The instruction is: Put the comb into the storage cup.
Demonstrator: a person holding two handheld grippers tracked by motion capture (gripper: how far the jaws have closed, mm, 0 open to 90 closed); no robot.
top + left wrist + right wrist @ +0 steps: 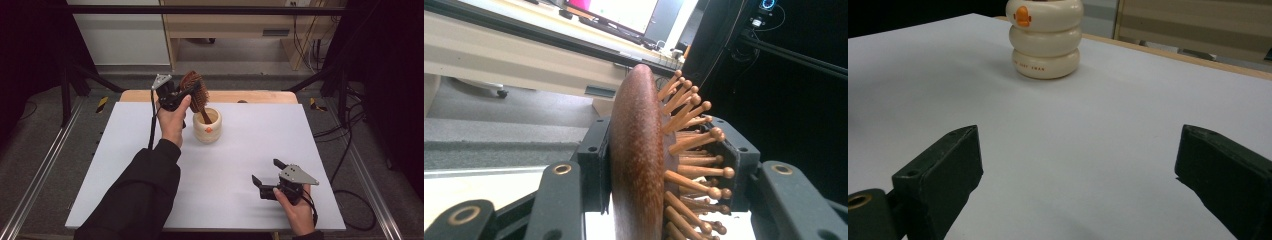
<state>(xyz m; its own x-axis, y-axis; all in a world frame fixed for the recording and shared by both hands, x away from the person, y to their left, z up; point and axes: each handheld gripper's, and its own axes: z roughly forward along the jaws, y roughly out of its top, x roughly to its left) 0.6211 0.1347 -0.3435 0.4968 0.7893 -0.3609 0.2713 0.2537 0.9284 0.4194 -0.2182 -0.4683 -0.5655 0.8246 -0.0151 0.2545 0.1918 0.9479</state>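
Note:
A brown wooden hairbrush (194, 90) with wooden pins stands with its handle down inside a cream ribbed cup (207, 127) at the back middle of the white table. My left gripper (184, 95) is shut on the brush head; in the left gripper view the brush (636, 165) sits between the two black pads, its pins pointing right. My right gripper (269, 176) rests low near the front right, open, nothing between its jaws. In the right gripper view the cup (1045, 40), with an orange mark, stands far ahead of the gripper (1078, 180).
The white tabletop (150, 150) has a wooden strip along its back edge. Metal rails run down both sides of the table. Black frame posts and cables stand at the right; a wooden shelf unit (240, 30) sits behind.

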